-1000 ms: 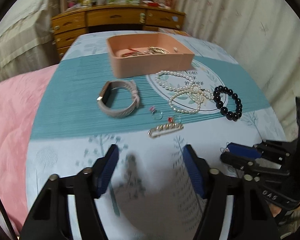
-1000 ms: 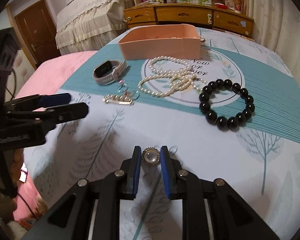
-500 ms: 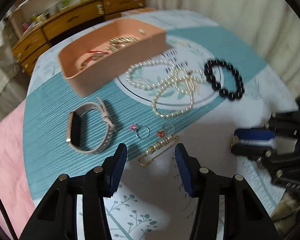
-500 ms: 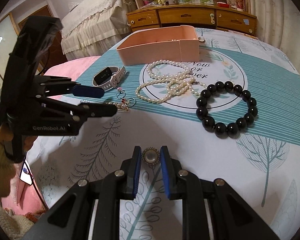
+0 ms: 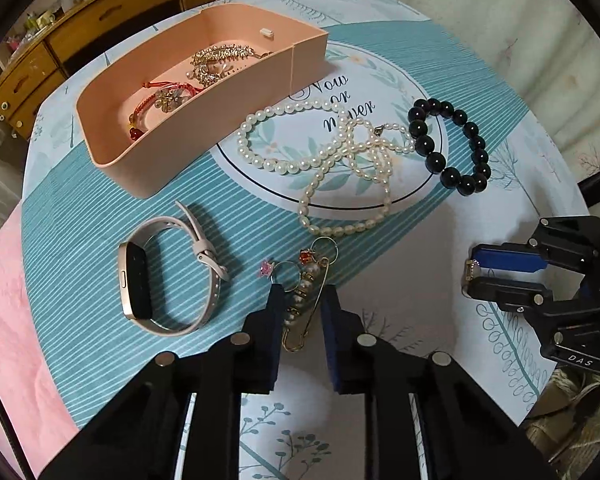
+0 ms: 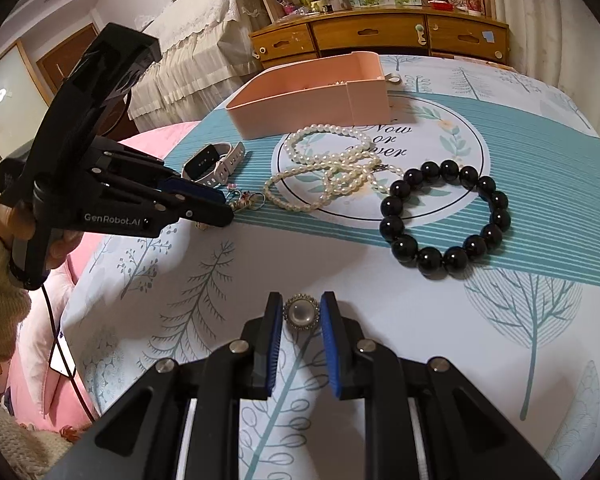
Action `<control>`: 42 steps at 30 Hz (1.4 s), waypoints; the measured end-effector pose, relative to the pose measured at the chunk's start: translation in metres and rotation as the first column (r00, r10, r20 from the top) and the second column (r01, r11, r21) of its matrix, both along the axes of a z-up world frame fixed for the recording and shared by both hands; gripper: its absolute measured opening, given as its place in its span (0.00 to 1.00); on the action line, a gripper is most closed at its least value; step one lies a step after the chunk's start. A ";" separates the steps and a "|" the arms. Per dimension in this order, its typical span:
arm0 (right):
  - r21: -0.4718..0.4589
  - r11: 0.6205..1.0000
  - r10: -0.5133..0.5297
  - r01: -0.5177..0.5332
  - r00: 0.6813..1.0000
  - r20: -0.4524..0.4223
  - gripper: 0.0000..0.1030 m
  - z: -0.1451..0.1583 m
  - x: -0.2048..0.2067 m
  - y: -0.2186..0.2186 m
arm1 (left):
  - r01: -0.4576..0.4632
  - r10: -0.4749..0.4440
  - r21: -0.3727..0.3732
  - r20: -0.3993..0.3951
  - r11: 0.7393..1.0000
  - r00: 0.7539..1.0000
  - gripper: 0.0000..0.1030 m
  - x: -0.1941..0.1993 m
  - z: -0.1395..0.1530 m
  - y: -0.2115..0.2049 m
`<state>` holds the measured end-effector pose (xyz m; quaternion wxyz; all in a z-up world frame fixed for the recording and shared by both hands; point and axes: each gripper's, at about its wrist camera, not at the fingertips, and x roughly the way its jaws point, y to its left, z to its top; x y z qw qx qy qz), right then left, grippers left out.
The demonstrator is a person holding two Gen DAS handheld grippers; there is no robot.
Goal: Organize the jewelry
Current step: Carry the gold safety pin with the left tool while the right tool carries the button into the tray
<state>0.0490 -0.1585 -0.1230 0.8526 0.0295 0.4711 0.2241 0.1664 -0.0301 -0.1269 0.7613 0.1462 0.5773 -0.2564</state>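
A gold safety-pin brooch with pearls (image 5: pixel 298 304) lies on the tablecloth between the fingers of my left gripper (image 5: pixel 302 298). Its jaws are closing and the pads touch the pin on both sides. Two small rings, one with a pink stone (image 5: pixel 266 270) and one with a red stone (image 5: pixel 306 256), lie just past the tips. My right gripper (image 6: pixel 300 300) is shut on a round pearl brooch (image 6: pixel 301 313) low over the cloth. Ahead lie a pearl necklace (image 5: pixel 284 168), a black bead bracelet (image 5: pixel 432 148) and a beige smart band (image 5: pixel 136 284). The pink tray (image 5: pixel 140 168) holds a red cord bracelet and a glittering chain.
The right gripper (image 5: pixel 476 270) shows at the right edge of the left wrist view; the left gripper (image 6: pixel 220 210) and a hand in a knit sleeve show at the left of the right wrist view. Pink bedding borders the table on the left. A wooden drawer chest (image 6: pixel 380 36) stands behind.
My left gripper has moved forward and down onto the safety-pin brooch, rolled, and narrowed its jaws from wide to close around the pin. The right gripper has kept still with the round brooch.
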 end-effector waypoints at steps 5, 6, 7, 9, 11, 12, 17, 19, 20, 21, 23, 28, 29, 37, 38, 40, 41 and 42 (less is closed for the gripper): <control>0.006 1.000 -0.011 0.011 1.000 -0.007 0.19 0.001 0.000 -0.003 | -0.003 0.003 0.048 0.010 0.999 1.000 0.11 -0.010 0.000 -0.011; 0.006 1.000 -0.014 0.014 1.000 -0.010 0.19 0.001 0.001 -0.003 | -0.013 0.013 0.048 0.011 0.999 1.000 0.11 -0.012 -0.001 -0.012; 0.005 1.000 -0.017 0.017 1.000 -0.013 0.19 0.001 0.000 -0.003 | -0.031 0.030 0.047 0.013 0.998 0.999 0.11 -0.014 -0.001 -0.011; 0.004 1.000 -0.025 0.025 1.000 -0.019 0.19 0.002 0.000 -0.004 | -0.061 0.060 0.037 0.013 0.997 0.998 0.11 -0.019 -0.001 -0.010; 0.005 1.000 -0.029 0.029 0.999 -0.017 0.19 0.005 -0.002 -0.005 | -0.087 0.086 0.021 0.017 0.996 0.996 0.10 -0.023 0.002 -0.005; 0.006 1.000 -0.030 0.030 0.999 -0.014 0.19 0.007 -0.002 -0.005 | -0.095 0.095 0.014 0.021 0.995 0.995 0.10 -0.028 0.005 -0.001; 0.029 0.999 -0.019 0.018 1.000 0.018 0.19 0.037 0.001 -0.004 | -0.137 0.139 -0.037 0.066 0.990 0.988 0.10 -0.037 0.038 0.015; 0.055 0.998 -0.011 0.009 0.999 0.030 0.19 0.054 0.009 -0.004 | -0.149 0.153 -0.056 0.088 0.987 0.984 0.10 -0.037 0.053 0.018; 0.071 0.997 -0.005 0.003 0.999 0.039 0.19 0.066 0.015 -0.002 | -0.161 0.167 -0.067 0.108 0.985 0.980 0.10 -0.035 0.066 0.020; 0.083 0.997 -0.002 -0.002 0.999 0.050 0.19 0.078 0.023 -0.001 | -0.169 0.177 -0.074 0.127 0.983 0.976 0.11 -0.031 0.078 0.023; 0.100 0.995 -0.004 -0.004 0.997 0.074 0.19 0.100 0.040 0.002 | -0.189 0.201 -0.091 0.157 0.978 0.967 0.11 -0.022 0.099 0.026; 0.129 0.991 -0.048 0.034 0.993 0.107 0.19 0.142 0.100 0.012 | -0.259 0.281 -0.120 0.230 0.958 0.932 0.11 0.015 0.146 0.036; 0.144 0.989 -0.060 0.046 0.994 0.096 0.19 0.146 0.115 0.013 | -0.271 0.293 -0.120 0.237 0.955 0.926 0.11 0.023 0.148 0.034; 0.130 0.983 -0.131 0.129 0.991 0.008 0.19 0.118 0.216 0.039 | -0.384 0.398 -0.106 0.197 0.917 0.896 0.11 0.103 0.125 0.042; 0.110 0.985 -0.134 0.133 0.991 -0.002 0.19 0.109 0.229 0.044 | -0.396 0.408 -0.099 0.188 0.913 0.894 0.11 0.115 0.116 0.042; 0.097 0.985 -0.138 0.139 0.990 -0.025 0.19 0.095 0.246 0.049 | -0.409 0.420 -0.096 0.176 0.907 0.890 0.11 0.129 0.103 0.042; 0.096 0.984 -0.144 0.147 0.989 -0.036 0.19 0.090 0.251 0.050 | -0.417 0.427 -0.097 0.168 0.904 0.888 0.11 0.136 0.095 0.041; 0.099 0.983 -0.152 0.156 0.987 -0.048 0.20 0.085 0.259 0.050 | -0.424 0.435 -0.098 0.164 0.900 0.885 0.11 0.139 0.090 0.040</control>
